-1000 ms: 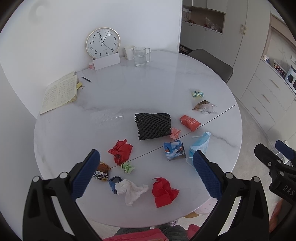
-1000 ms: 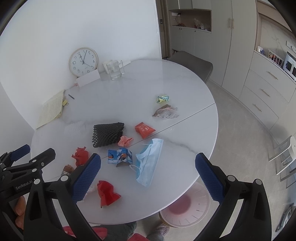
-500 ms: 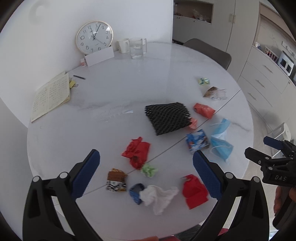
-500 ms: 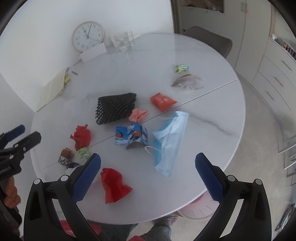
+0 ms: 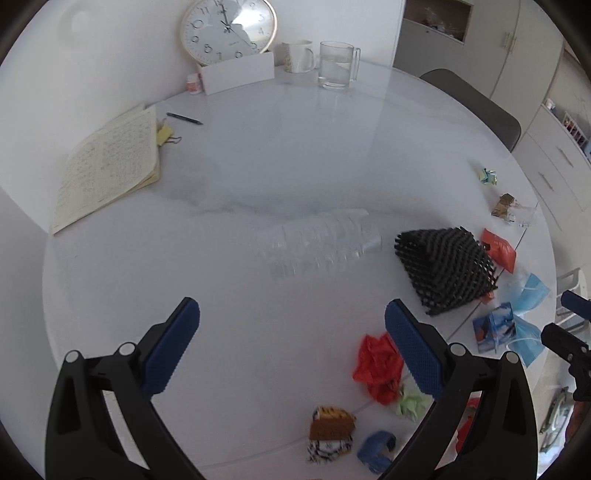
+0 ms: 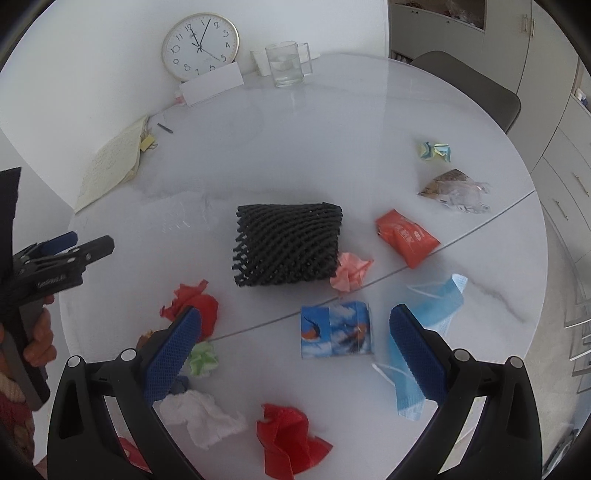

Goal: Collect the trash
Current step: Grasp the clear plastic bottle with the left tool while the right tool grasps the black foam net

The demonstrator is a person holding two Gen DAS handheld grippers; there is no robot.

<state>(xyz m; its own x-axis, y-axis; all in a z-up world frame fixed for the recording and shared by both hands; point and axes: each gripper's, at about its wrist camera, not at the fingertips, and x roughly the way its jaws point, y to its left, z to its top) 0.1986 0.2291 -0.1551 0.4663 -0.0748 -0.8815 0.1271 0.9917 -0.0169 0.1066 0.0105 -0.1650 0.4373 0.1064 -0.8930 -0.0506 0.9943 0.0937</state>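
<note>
Trash lies scattered over the near half of the round white marble surface (image 6: 295, 122). None of it is collected yet.

Change since a second ago: both of our grippers have dropped closer to the surface, and the litter fills far more of each view. The left view has swung toward the clear crushed plastic bottle (image 5: 321, 243), which now sits straight ahead of the left gripper (image 5: 291, 343). We judge this an approach, with the first pick still ahead.

Left gripper: fingers spread wide, nothing between them. Right gripper (image 6: 295, 349): also wide, empty, hovering over the blue printed carton (image 6: 336, 329).

The trash:
- black foam mesh sleeve (image 6: 288, 245), lying flat mid-surface, the largest piece
- pink crumpled paper (image 6: 351, 271), touching the sleeve's right end
- orange-red snack packet (image 6: 406, 236), right of the sleeve
- light blue face mask (image 6: 424, 332), just beside the carton, partly behind the right gripper's finger
- red crumpled paper (image 6: 192, 306) left of the carton, and a second red wad (image 6: 291, 439) at the near edge
- white crumpled tissue (image 6: 199, 417) and small green paper ball (image 6: 201, 358), near the left finger
- clear torn wrapper (image 6: 454, 190) and yellow-blue paper scrap (image 6: 436, 150), farther off to the right

The bottle is nearly transparent and easy to miss against the pale surface.

Farther out, not trash: open notebook (image 5: 107, 170), round wall clock (image 5: 228, 31), glass mug (image 5: 338, 64).
</note>
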